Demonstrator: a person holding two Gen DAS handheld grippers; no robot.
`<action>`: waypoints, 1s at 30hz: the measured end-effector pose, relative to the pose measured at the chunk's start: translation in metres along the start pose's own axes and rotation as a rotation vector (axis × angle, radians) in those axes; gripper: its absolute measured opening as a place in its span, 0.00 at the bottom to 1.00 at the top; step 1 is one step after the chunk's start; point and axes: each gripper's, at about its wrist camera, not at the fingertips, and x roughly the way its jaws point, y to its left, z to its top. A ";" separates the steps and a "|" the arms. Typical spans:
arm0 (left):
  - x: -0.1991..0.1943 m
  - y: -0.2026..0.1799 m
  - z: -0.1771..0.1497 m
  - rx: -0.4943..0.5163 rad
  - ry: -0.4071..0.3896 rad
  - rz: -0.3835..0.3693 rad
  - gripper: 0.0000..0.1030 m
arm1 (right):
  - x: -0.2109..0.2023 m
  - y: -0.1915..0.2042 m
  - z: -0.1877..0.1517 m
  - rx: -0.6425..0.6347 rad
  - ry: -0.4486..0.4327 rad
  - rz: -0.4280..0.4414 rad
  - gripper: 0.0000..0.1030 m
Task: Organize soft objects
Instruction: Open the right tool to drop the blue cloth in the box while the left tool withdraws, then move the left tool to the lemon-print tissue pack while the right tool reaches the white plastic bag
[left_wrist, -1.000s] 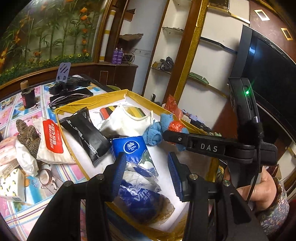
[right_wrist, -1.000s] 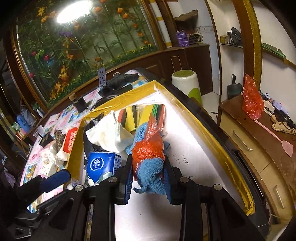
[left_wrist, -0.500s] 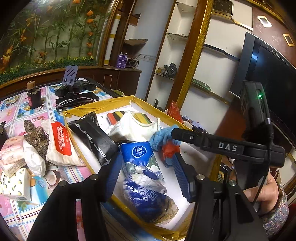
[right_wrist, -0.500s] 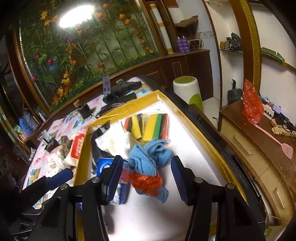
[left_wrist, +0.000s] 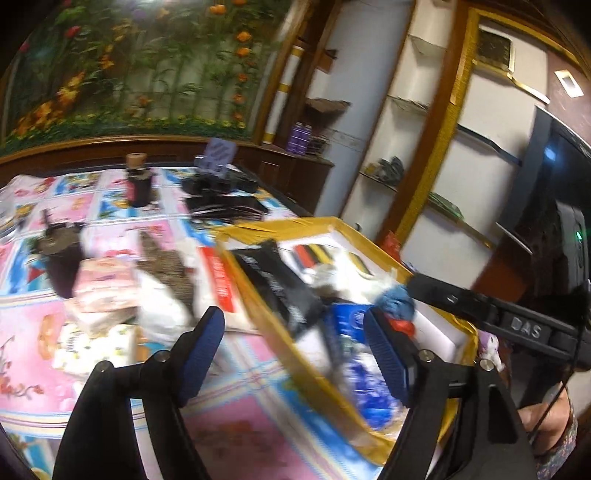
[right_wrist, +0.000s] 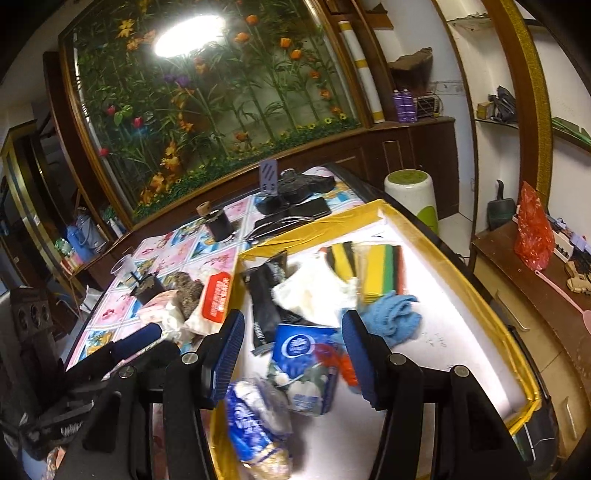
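A floral-mural room, patterned worktop (right_wrist: 173, 254). Both grippers' fingers are apart and empty: right gripper (right_wrist: 291, 354) over the gold-edged tray (right_wrist: 491, 314), where the blue cloth (right_wrist: 391, 317) lies at frame centre-right; left gripper (left_wrist: 295, 350) probably heading for packs (left_wrist: 107, 291) at left.

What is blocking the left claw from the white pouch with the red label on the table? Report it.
Nothing visible covers the red-label pouch. The left claw is open just short of it. A white bag and a brown knit piece crowd one side, the yellow box the other. The view is blurred.
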 end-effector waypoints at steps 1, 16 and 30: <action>-0.004 0.010 0.000 -0.020 -0.005 0.038 0.75 | 0.001 0.005 0.000 -0.009 0.001 0.008 0.58; 0.005 0.098 -0.016 -0.182 0.197 0.390 0.80 | 0.032 0.063 -0.018 -0.112 0.072 0.117 0.64; 0.016 0.120 -0.014 -0.146 0.252 0.413 0.69 | 0.080 0.139 -0.023 -0.285 0.138 0.131 0.65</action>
